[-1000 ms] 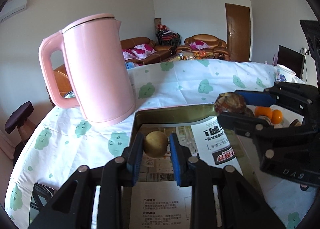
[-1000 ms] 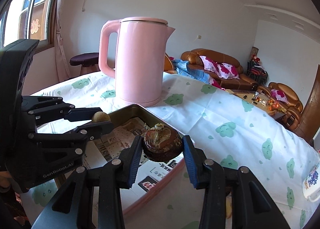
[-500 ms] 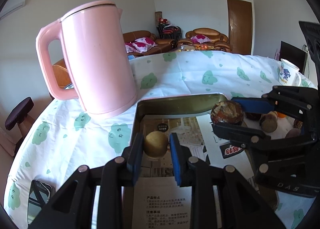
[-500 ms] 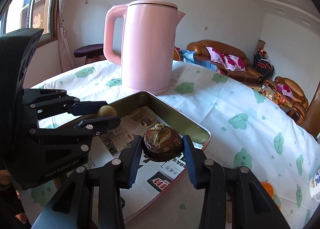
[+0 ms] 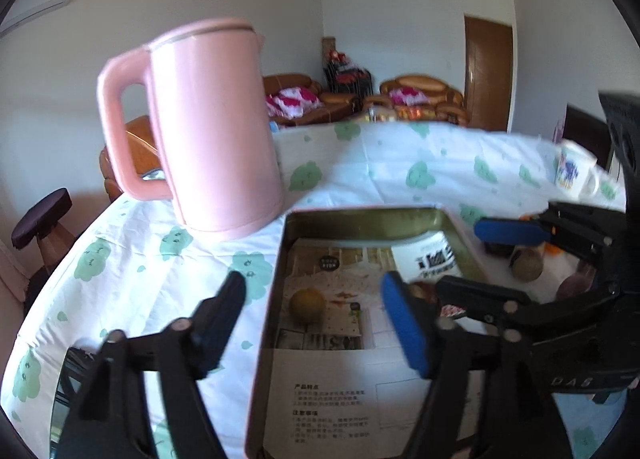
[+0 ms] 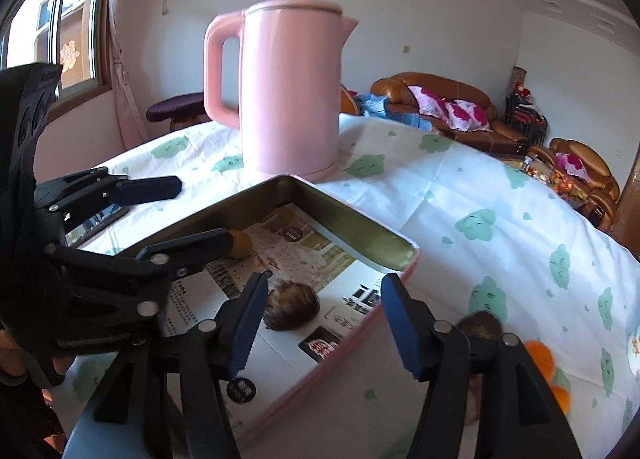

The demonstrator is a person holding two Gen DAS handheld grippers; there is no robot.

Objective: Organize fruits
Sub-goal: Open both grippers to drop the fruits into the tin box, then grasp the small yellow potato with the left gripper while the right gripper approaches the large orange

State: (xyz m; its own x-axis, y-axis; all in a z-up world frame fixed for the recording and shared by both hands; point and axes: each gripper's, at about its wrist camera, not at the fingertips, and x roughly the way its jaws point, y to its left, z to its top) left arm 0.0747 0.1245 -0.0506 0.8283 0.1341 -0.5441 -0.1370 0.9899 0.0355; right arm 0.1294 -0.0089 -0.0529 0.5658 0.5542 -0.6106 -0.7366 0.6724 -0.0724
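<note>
Both fruits have left the jaws since a second ago: the small yellow-brown fruit (image 5: 307,305) that the left gripper (image 5: 316,315) pinched now lies on the printed paper (image 5: 332,399) lining the tin (image 5: 360,215), and the dark brown fruit (image 6: 291,305) that the right gripper (image 6: 324,323) clamped rests on the same paper nearer the tin's pink outer edge. The left gripper's jaws are opening, spread well clear of the yellow-brown fruit, which sits between them and touches neither pad. The right gripper's jaws are opening too; the brown fruit lies between them, close to the left pad, and contact there cannot be told. From the right wrist the yellow-brown fruit is mostly hidden behind the left gripper's finger, with only a sliver showing, while the left wrist shows it whole. The brown fruit shows plainly from the right wrist, but from the left only a dark scrap of it shows behind the blue pad. Outside the tin, the left wrist shows a round tan fruit (image 5: 527,268) on the cloth behind the right gripper; the right wrist shows an orange fruit (image 6: 538,355) and another dark fruit (image 6: 480,326) behind its own finger. A pink kettle (image 6: 290,91) stands on the cloud-print tablecloth (image 6: 460,195) just beyond the tin's far corner. A mug (image 5: 574,175) at the table's right edge appears only from the left wrist, and a window (image 6: 52,19) only from the right.
</note>
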